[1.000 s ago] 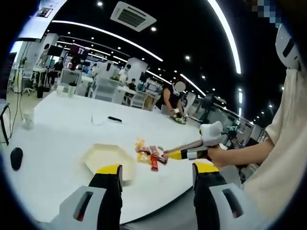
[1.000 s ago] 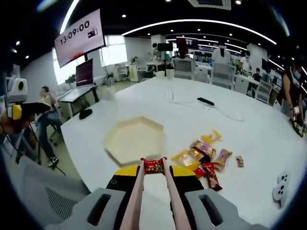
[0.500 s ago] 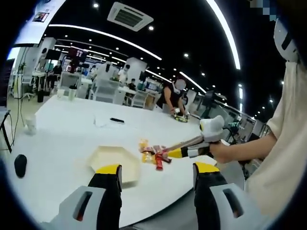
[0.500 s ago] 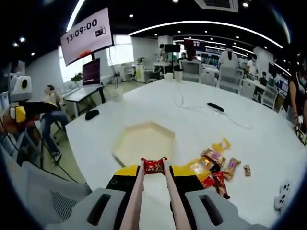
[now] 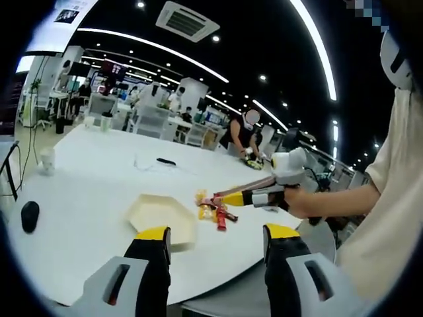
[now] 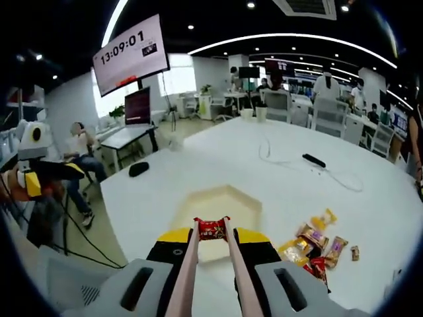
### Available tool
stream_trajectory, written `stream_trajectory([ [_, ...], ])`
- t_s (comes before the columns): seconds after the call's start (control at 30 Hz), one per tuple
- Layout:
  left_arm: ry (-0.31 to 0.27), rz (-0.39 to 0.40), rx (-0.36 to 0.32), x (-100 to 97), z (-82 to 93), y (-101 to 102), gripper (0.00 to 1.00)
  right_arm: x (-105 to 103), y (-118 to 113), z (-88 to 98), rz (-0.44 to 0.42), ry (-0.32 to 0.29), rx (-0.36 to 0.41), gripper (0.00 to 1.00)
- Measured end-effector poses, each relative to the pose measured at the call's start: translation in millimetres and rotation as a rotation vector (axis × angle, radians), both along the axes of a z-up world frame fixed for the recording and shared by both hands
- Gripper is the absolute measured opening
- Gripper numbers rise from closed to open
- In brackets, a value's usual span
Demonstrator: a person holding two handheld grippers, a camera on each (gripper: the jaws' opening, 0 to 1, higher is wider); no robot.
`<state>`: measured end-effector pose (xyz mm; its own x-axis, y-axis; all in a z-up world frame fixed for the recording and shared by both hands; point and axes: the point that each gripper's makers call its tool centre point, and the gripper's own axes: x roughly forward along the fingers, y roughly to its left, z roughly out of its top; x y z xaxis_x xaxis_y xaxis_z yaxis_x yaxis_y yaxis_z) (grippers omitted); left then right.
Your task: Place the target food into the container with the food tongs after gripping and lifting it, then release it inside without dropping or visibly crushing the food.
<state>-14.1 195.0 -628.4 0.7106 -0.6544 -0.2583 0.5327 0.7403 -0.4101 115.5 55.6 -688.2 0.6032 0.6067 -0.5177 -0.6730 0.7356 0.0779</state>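
My right gripper [image 6: 213, 238] is shut on a pair of food tongs [image 6: 187, 267], and the tong tips pinch a red snack packet [image 6: 211, 228] held in the air over the near side of the cream hexagonal container [image 6: 198, 206]. A pile of wrapped snacks [image 6: 316, 241] lies on the white table to the right of the container. In the left gripper view the right gripper [image 5: 232, 198] reaches in from the right, its tongs [image 5: 246, 187] pointing left above the snack pile [image 5: 215, 214] beside the container [image 5: 158, 212]. My left gripper [image 5: 217, 236] is open and holds nothing.
On the white table [image 5: 86, 191] lie a black mouse [image 5: 30, 216], a cup [image 5: 46, 160], a black remote [image 5: 166, 161] and a thin cable. The table's near edge drops off toward the floor [image 6: 99, 231]. People sit at desks behind.
The tongs with the red packet have moved from beside the snack pile toward the container, which now lies right ahead of the tips. The left gripper stays open.
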Motion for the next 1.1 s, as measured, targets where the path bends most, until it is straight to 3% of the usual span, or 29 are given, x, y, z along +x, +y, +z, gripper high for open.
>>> stream_trajectory([
  [0.6,0.0,0.02,0.001,-2.3,-6.8,13,0.58,17,38,12.2,0.028,-0.028,0.007,0.23],
  [1.1,0.004,0.019,-0.004,-1.1,-9.8,21,0.6,27,49,12.7,0.039,-0.035,-0.002,0.23],
])
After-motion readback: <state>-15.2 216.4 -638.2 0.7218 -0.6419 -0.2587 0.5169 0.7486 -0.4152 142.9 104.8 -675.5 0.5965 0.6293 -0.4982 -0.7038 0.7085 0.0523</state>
